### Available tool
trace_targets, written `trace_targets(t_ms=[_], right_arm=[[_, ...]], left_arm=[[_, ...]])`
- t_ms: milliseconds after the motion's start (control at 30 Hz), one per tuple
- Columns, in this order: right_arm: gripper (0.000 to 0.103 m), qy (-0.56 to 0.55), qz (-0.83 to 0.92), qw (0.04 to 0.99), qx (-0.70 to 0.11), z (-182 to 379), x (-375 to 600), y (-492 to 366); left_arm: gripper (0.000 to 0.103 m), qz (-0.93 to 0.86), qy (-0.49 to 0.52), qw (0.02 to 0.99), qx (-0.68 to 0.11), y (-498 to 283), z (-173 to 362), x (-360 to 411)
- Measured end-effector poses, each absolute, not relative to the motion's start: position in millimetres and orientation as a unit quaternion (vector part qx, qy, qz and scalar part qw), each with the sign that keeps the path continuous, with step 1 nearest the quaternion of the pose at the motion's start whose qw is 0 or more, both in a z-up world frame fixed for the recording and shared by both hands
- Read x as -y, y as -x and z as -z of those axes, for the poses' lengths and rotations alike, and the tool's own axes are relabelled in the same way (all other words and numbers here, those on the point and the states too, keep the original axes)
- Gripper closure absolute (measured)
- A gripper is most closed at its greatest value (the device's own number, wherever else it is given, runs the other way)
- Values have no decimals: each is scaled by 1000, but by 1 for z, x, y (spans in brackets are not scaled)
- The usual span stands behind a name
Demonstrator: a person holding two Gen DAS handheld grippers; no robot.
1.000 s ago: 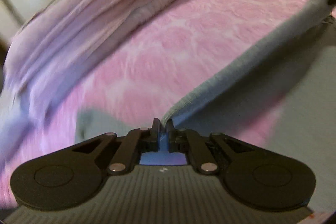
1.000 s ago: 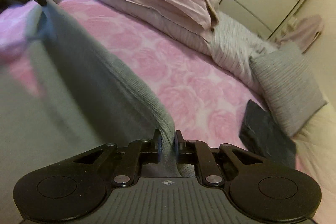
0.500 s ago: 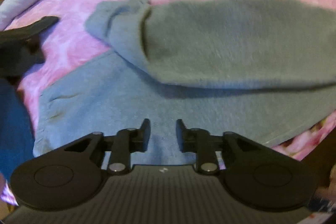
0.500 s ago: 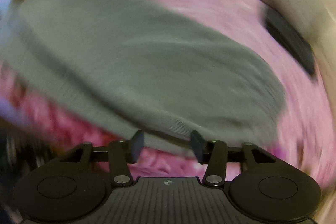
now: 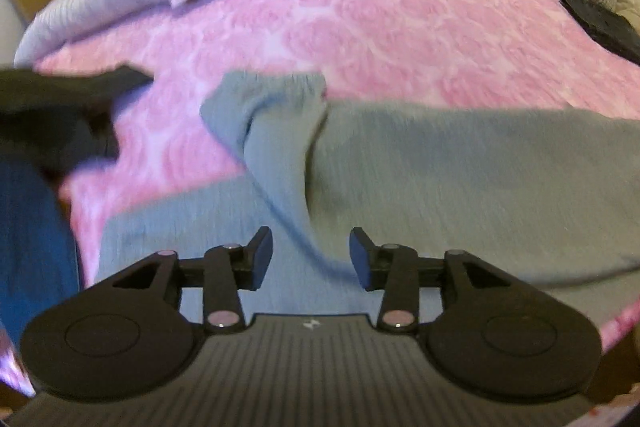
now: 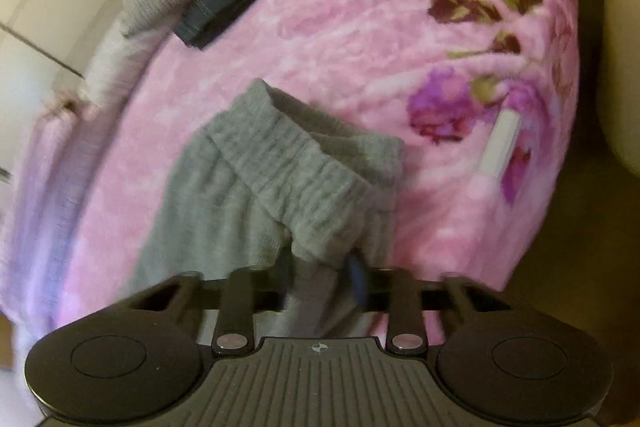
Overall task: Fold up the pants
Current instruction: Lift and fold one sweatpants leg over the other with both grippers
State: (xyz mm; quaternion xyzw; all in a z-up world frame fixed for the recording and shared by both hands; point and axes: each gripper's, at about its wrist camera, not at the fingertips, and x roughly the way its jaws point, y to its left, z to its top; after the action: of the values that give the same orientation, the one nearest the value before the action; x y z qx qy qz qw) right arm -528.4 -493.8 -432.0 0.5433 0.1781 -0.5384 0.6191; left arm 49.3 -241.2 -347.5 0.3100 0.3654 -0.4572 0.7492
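Pink rose-patterned blanket [image 5: 400, 39] covers our bed, and on it lie the grey ribbed pants [image 5: 460, 187], folded over with waistband bunched. Our left gripper [image 5: 311, 255] hovers spread above them; our right gripper [image 6: 320, 287] straddles fabric, grip too blurred to tell.

Both grippers hovering low, nothing gripped.
Left gripper [image 5: 311, 259] is sitting with jaws spread wide and empty; right gripper [image 6: 320, 287] is motion-blurred, jaws apparently apart with grey cloth lying between them, not clamped.
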Motion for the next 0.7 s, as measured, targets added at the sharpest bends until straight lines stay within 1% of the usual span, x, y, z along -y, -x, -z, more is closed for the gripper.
trace_targets(t_ms=[67,167,233,267,300,333,367,467,567,633,700], right_arm=[[79,-537,540,622,-181,429,488,528],[78,-545,545,611,-180,431,486,531],[78,-547,548,606,-184,432,491,528],[79,-541,550,607,-192,429,491,526],[81,-531,553,609,-203,424,490,523],[87,-517,555,616,-216,418,491,519],[89,-500,559,622,-226,410,491,514],[90,-465,554,659,-207,380,494,507],[91,-432,548,691,-192,352,496,503],[91,-427,546,696,-188,346,497,510],[91,-444,549,682,-191,352,501,519]], left_arm=[[55,460,-325,750,-347,-60,356,271],[55,468,-363,736,-329,-76,378,317],[56,467,-405,721,-314,-81,397,342],[70,466,-425,709,-314,-85,406,351],[93,464,-435,702,-319,-91,413,356],[95,469,-422,703,-329,-100,413,357],[97,469,-399,715,-332,-109,406,353],[98,449,-283,781,-329,-142,364,315],[98,394,-147,833,-359,-164,329,236],[98,357,-90,850,-377,-156,327,179],[98,320,-45,843,-430,-144,350,135]])
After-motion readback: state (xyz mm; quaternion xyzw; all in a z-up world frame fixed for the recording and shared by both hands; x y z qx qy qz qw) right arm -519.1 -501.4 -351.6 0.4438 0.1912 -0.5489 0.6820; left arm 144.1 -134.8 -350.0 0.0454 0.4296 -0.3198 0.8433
